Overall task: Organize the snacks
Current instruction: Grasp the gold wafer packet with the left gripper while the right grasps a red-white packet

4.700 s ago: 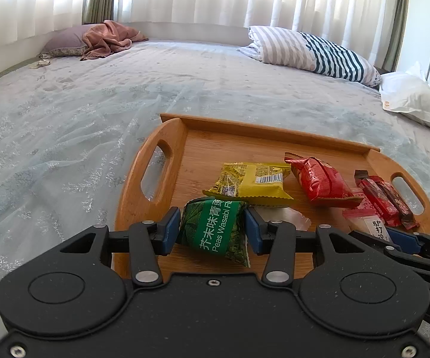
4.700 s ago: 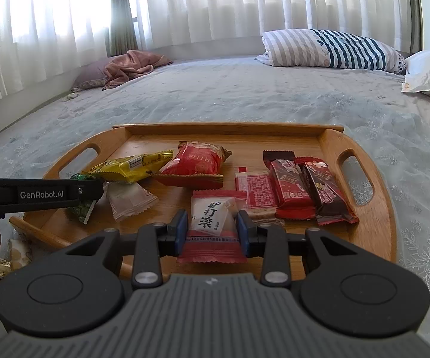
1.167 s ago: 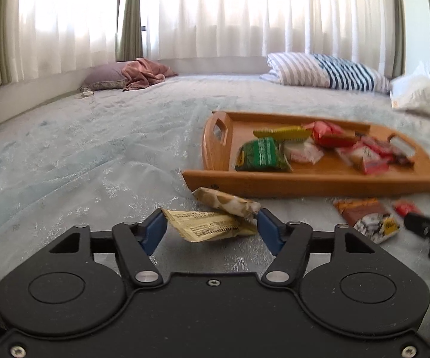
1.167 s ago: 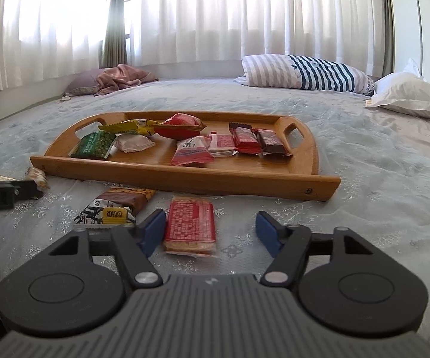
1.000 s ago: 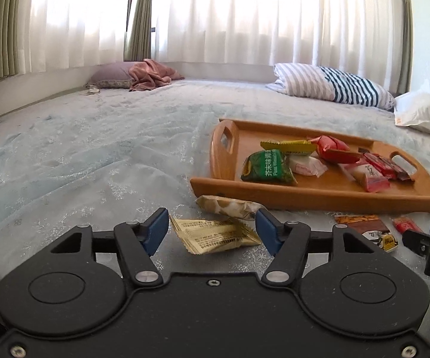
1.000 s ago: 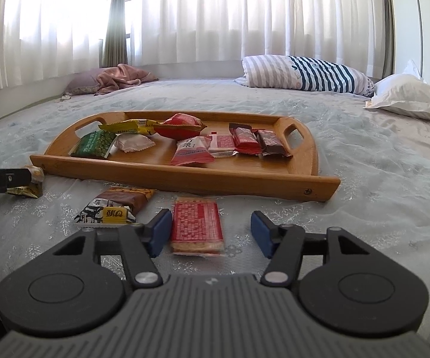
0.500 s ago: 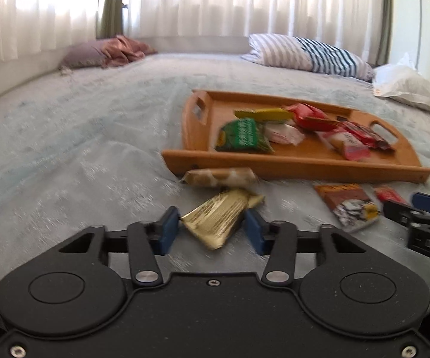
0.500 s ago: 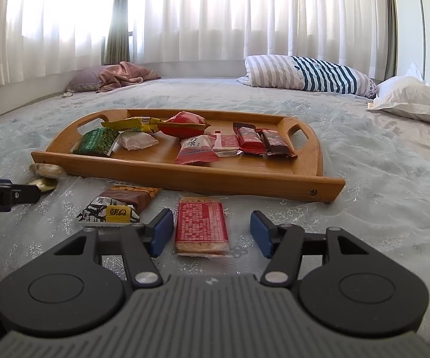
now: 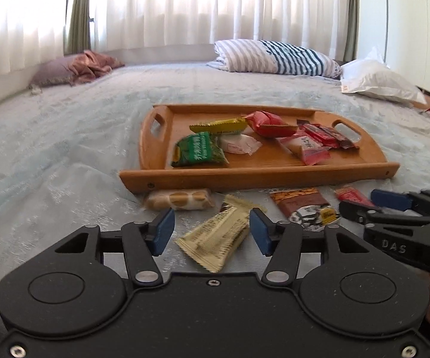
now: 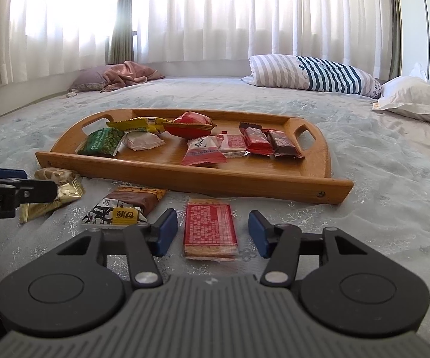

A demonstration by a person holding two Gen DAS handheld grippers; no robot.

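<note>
On the bedspread, short of the wooden tray (image 9: 244,176), a gold wrapper packet (image 9: 215,247) lies slantwise between the blue pads of my left gripper (image 9: 211,232). Its jaws are opening and the left pad stands off the packet. In the right wrist view a red cracker packet (image 10: 210,226) lies flat between the pads of my right gripper (image 10: 211,232). Those jaws are closing, with a gap showing on each side. The tray (image 10: 185,179) holds several snacks, among them a green peas bag (image 10: 101,141).
A cookie packet (image 9: 179,200) and a brown bar (image 9: 303,204) lie loose against the tray's front wall. A striped pillow (image 10: 313,74), a white pillow (image 10: 414,98) and a pink cloth (image 10: 125,74) sit at the far side of the bed. Curtains hang behind them.
The left jaws pinched the gold packet half a second ago and now stand wider around it. The right jaws have narrowed around the red cracker packet. The left view has swung towards the tray.
</note>
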